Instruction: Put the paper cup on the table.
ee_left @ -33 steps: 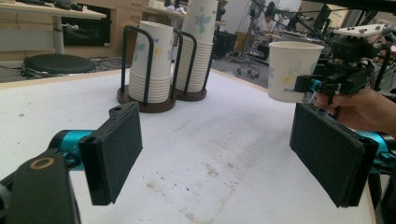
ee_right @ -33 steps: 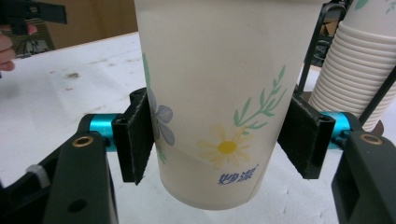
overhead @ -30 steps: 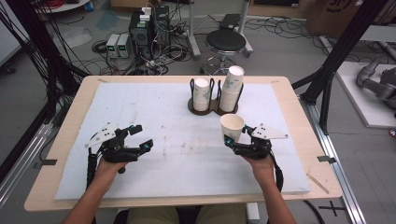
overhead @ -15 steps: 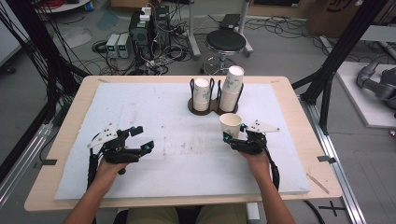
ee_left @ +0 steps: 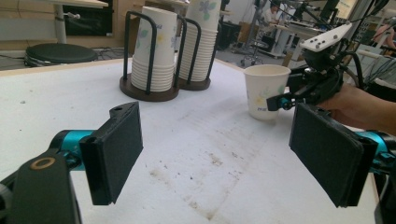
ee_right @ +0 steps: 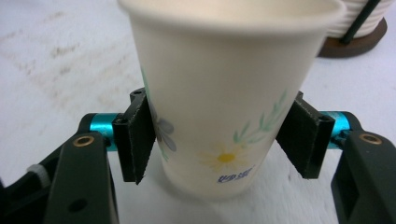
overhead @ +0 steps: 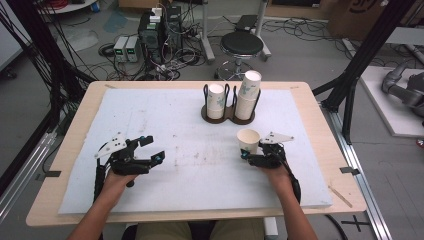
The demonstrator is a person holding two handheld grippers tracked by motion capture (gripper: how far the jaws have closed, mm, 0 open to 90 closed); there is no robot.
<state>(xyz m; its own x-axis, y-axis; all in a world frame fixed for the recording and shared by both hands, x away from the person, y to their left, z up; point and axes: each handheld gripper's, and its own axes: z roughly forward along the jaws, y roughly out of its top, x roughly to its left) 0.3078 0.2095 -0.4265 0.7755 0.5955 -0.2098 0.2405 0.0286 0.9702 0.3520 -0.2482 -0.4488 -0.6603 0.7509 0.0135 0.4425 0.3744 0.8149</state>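
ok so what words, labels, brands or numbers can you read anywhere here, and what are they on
Small blue print on the paper cup, under the daisy: too blurred to read.
Dark marking on the cardboard box on the floor at the far right: cut off, not readable.
Stacked cups in the holder: flower pattern, no readable text.
Nothing else legible.

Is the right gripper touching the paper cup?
Touching. In the right gripper view, both pads of the right gripper press against the sides of the paper cup, which stands upright on the white mat.
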